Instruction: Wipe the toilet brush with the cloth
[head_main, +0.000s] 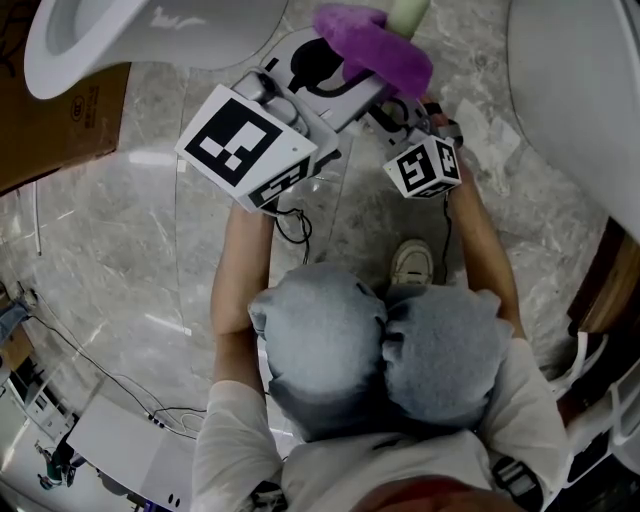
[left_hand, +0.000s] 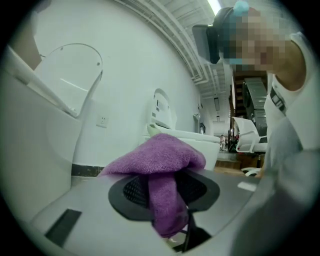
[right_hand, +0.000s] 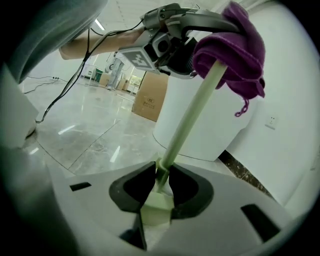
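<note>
The purple cloth (head_main: 375, 45) is bunched round the upper end of the pale green toilet brush handle (head_main: 408, 12), whose tip pokes out above it. My left gripper (head_main: 350, 75) reaches in from the left, level with the cloth. In the left gripper view the cloth (left_hand: 160, 160) lies draped over the left gripper (left_hand: 162, 192) and hangs down between the parted dark pads, hiding the handle. My right gripper (right_hand: 161, 182) is shut on the lower part of the handle (right_hand: 192, 112), which slants up to the cloth (right_hand: 240, 45). The brush head is not in view.
A white toilet bowl (head_main: 110, 40) stands at the upper left beside a cardboard box (head_main: 50, 120). Another white fixture (head_main: 580, 80) fills the upper right. Cables (head_main: 120, 380) trail over the marble floor. The person's shoe (head_main: 410, 262) is below the grippers.
</note>
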